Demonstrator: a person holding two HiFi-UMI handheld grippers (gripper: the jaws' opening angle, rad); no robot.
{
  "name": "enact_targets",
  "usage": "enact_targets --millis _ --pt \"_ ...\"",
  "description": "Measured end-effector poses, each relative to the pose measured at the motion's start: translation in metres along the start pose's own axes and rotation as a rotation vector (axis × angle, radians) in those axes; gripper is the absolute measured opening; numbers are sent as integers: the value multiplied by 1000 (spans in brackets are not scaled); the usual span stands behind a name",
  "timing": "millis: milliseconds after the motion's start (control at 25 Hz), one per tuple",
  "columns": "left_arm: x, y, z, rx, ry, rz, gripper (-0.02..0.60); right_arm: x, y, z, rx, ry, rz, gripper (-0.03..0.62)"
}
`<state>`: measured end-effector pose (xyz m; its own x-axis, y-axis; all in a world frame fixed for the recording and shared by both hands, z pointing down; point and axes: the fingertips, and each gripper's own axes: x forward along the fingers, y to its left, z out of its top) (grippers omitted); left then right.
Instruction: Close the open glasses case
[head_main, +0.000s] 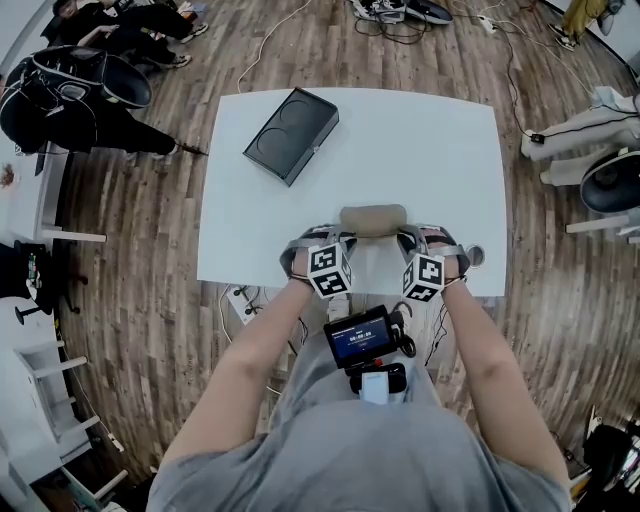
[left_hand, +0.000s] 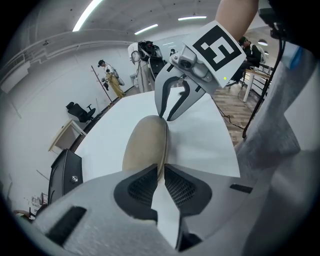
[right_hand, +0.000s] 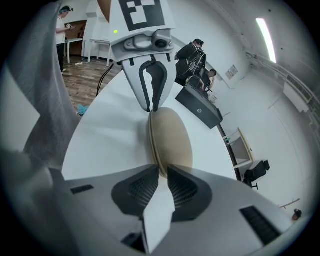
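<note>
glasses case (head_main: 373, 219), tan, clamped at both ends

lies near the front edge of the white table (head_main: 430, 140), lid down to a thin seam. left gripper (left_hand: 161, 172) and right gripper (right_hand: 161, 175) each pinch one end's rim between narrow jaws. black box (head_main: 291, 133) sits well apart, far left.

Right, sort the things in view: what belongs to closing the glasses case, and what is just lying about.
Belongs to the job:
- tan oval glasses case, lying on the white table
- left gripper and right gripper, each shut on one end of the case

Just lying about:
- black rectangular box with two round recesses, near the table's far left corner, apart from the case
</note>
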<state>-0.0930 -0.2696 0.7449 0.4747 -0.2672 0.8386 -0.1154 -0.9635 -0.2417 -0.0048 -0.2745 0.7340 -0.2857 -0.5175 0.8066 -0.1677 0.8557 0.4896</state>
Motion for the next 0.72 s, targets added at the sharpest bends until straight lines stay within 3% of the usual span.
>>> enact_targets --millis 440,720 --pt "2 -3 0 7 11 -4 55 1 2 -1 25 -1 8 58" --pt "6 -2 -1 15 26 -18 55 -7 -11 1 152 -26 -10 58"
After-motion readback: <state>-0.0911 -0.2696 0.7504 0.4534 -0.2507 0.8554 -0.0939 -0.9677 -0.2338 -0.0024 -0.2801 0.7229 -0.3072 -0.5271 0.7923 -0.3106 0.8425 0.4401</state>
